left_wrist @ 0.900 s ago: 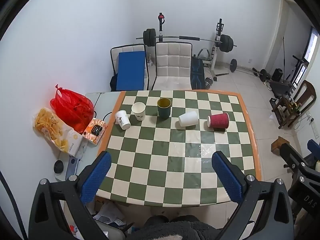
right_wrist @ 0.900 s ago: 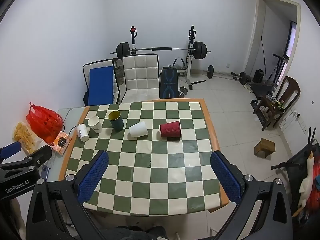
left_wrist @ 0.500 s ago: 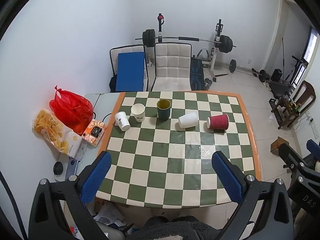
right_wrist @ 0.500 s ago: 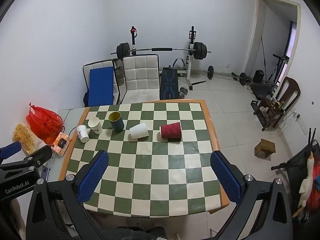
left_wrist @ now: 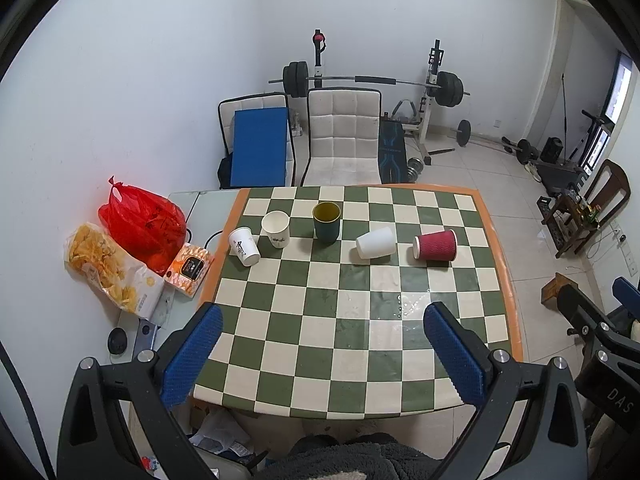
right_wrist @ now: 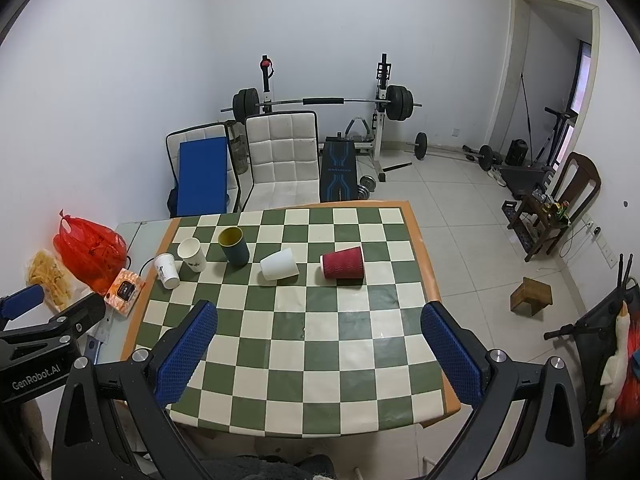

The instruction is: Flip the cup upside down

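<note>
Several cups sit in a row on the far half of the checkered table (left_wrist: 360, 320). A small white cup (left_wrist: 244, 246) and a white paper cup (left_wrist: 276, 229) stand at the left, a dark green cup (left_wrist: 327, 222) stands upright, and a white cup (left_wrist: 375, 243) and a red ribbed cup (left_wrist: 435, 245) lie on their sides. The right wrist view shows the same row: green cup (right_wrist: 233, 246), white lying cup (right_wrist: 279, 265), red cup (right_wrist: 342, 267). My left gripper (left_wrist: 320, 354) and right gripper (right_wrist: 319, 350) are open and empty, above the table's near edge.
A red bag (left_wrist: 144, 222), a snack bag (left_wrist: 108, 266) and an orange box (left_wrist: 190, 266) sit on a side table at the left. Chairs (left_wrist: 344, 136) and a barbell rack (left_wrist: 372, 84) stand behind the table. A wooden stool (right_wrist: 532, 294) is on the floor at the right.
Both grippers have shifted slightly back and up from the table; the view has widened a little. The cups have not moved.
</note>
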`<state>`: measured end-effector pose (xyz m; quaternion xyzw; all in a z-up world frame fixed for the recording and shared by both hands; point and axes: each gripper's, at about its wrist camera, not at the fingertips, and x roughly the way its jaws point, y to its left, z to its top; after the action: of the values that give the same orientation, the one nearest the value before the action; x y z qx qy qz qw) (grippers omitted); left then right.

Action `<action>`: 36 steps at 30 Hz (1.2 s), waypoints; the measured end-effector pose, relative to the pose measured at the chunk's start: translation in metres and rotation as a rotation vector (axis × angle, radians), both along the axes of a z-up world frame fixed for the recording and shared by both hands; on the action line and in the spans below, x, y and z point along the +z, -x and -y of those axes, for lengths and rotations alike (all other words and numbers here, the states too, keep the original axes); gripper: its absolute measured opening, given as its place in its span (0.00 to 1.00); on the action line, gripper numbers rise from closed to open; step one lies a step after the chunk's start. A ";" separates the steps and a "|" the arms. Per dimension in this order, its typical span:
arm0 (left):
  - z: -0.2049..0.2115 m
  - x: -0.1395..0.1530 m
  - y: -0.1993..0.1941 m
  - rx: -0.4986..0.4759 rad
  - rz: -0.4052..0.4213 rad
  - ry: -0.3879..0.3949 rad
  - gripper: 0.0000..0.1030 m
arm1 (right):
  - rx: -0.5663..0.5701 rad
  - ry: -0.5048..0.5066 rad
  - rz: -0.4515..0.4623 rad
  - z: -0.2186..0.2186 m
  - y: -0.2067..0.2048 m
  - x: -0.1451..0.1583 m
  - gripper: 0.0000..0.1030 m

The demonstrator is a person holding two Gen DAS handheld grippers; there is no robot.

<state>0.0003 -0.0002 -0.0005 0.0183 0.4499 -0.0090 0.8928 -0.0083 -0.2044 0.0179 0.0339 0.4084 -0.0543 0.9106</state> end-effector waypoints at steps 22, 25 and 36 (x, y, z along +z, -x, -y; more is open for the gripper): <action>0.003 0.005 -0.004 0.002 0.009 -0.002 1.00 | 0.001 -0.003 0.009 -0.004 -0.005 0.006 1.00; 0.007 0.013 -0.011 0.002 0.012 -0.002 1.00 | 0.000 -0.008 0.010 -0.006 -0.010 0.011 1.00; 0.012 0.023 -0.018 0.005 0.018 0.002 1.00 | 0.000 -0.006 0.015 -0.010 -0.014 0.015 1.00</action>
<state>0.0185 -0.0120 0.0230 0.0162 0.4420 -0.0070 0.8968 0.0053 -0.1941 0.0325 0.0371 0.4015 -0.0527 0.9136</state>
